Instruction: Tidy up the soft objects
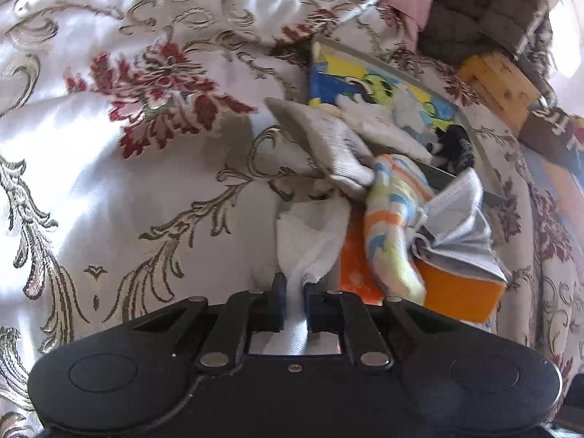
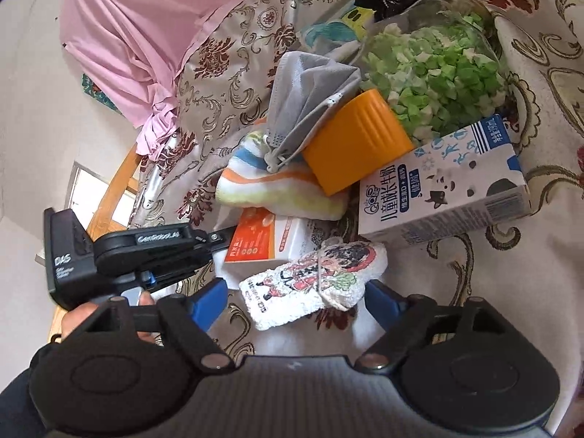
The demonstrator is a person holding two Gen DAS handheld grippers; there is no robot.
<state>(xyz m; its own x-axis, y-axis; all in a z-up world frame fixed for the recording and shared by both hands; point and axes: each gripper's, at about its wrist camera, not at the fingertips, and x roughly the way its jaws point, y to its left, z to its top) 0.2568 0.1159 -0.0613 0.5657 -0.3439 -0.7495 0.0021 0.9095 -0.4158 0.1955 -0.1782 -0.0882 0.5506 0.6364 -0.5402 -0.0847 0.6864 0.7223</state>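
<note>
My left gripper [image 1: 295, 294] is shut on a white cloth [image 1: 310, 241] lying on the floral bedspread [image 1: 109, 182]. Beyond it lie a grey sock [image 1: 328, 142], a striped towel [image 1: 392, 215] and a grey face mask [image 1: 460, 226]. A colourful tray [image 1: 379, 91] holds white cloths and a black sock [image 1: 458, 146]. My right gripper [image 2: 297, 301] is open around a small white printed pouch [image 2: 314, 281], its blue fingers [image 2: 211, 301] on either side. The left gripper [image 2: 146, 252] shows at the left of the right wrist view, beside the striped towel [image 2: 277, 186] and mask [image 2: 310, 98].
An orange jar lid [image 2: 354, 146] tops a jar of green paper stars [image 2: 438, 69]. A milk carton [image 2: 445, 189] and an orange-white box [image 2: 266, 237] lie on the bedspread. A pink cloth [image 2: 146, 36] hangs behind. A wooden block [image 1: 496, 84] sits far right.
</note>
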